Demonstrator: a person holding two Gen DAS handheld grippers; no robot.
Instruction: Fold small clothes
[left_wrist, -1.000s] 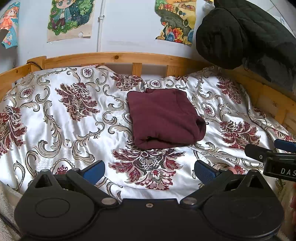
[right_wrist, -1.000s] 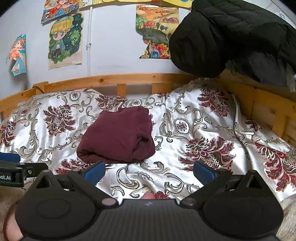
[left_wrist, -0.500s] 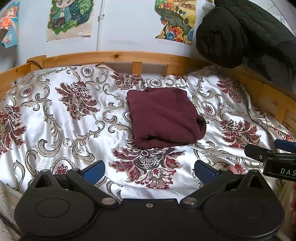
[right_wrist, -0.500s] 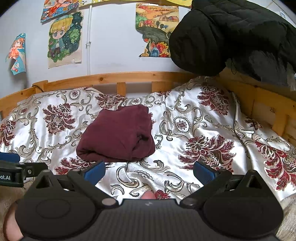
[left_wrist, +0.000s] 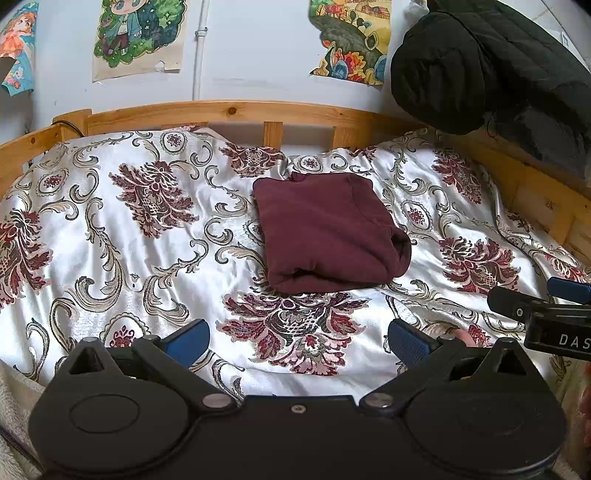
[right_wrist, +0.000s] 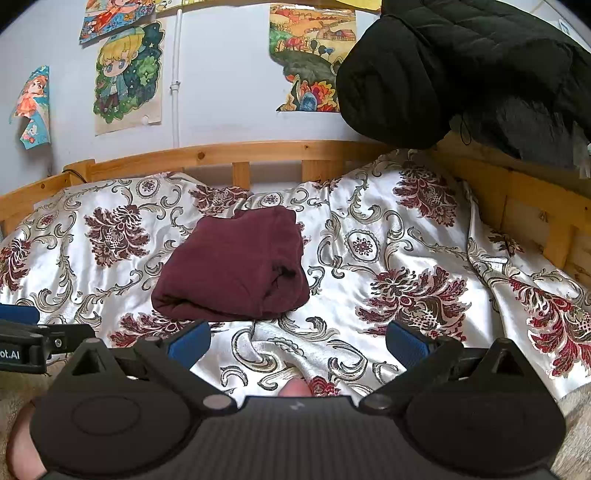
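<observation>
Left wrist view is showing me the maroon garment (left_wrist: 328, 232) lying folded into a compact bundle near the middle of the bedspread (left_wrist: 122, 258), a little toward the headboard rail (left_wrist: 229, 110); I am holding the left gripper (left_wrist: 297, 338) released and empty near the bed's near edge, well apart from the cloth. I am keeping the right gripper (right_wrist: 297, 338) spread and empty too, beside the near edge. I am judging the fold nearly finished: the near right corner is bulging, so I am planning a light press there without dragging the slippery satin underneath. I am seeing wrinkles across the bedspread, cartoon posters (right_wrist: 127, 74) on the pale wall, and a black jacket (right_wrist: 461, 66) hanging over the right rail
</observation>
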